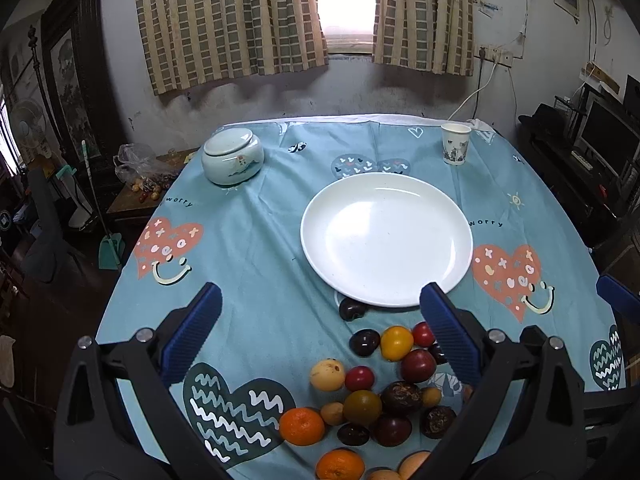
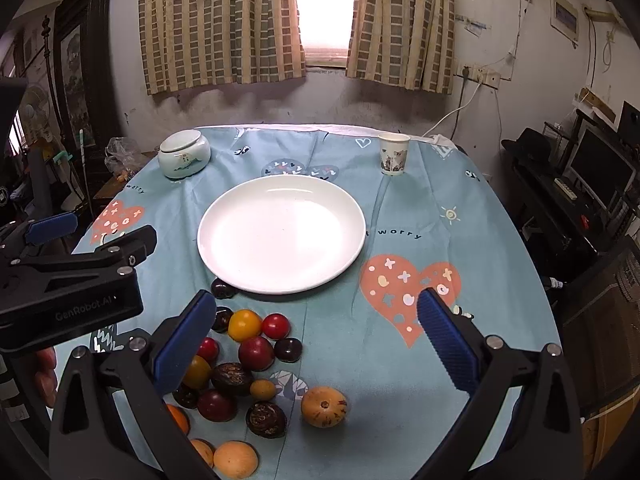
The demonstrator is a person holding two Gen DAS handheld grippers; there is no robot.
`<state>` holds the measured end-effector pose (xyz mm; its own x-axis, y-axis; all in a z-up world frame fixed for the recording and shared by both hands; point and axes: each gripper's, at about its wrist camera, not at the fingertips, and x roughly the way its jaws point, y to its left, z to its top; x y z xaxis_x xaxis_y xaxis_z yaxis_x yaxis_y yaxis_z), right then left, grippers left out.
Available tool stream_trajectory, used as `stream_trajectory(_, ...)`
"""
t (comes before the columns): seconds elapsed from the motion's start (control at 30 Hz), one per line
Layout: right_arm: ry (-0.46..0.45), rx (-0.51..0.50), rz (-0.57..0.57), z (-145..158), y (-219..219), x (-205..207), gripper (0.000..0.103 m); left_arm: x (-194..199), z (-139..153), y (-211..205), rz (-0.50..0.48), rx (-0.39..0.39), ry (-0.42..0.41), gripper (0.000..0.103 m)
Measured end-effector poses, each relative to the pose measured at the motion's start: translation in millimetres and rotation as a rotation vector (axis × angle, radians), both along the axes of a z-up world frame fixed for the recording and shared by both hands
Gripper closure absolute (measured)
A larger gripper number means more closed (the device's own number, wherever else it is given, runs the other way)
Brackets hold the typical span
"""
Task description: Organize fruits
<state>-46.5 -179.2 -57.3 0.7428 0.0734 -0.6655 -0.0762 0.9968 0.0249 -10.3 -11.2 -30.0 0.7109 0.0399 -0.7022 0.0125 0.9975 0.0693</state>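
A white plate (image 1: 386,236) sits empty on the blue tablecloth; it also shows in the right wrist view (image 2: 280,234). A pile of small fruits (image 1: 384,384) lies on the cloth in front of it: red, dark purple, yellow and orange ones, also in the right wrist view (image 2: 244,364). One dark fruit (image 1: 353,309) touches the plate's near rim. My left gripper (image 1: 320,320) is open and empty above the cloth, left of the pile. My right gripper (image 2: 316,320) is open and empty above the pile's right edge. The left gripper's body (image 2: 72,280) shows at the left of the right wrist view.
A pale lidded ceramic jar (image 1: 231,156) stands at the table's back left and a paper cup (image 1: 455,144) at the back right. A tan fruit (image 2: 323,406) lies apart to the pile's right. The table edges drop to furniture on both sides.
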Motion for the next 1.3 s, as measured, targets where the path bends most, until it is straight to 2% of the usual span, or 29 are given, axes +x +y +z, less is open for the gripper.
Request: stream_trajectory(1.3,0.031,-0.003,0.012,-13,5,5,0.001,4,-11,2,-0.001,0.005,0.04,0.002)
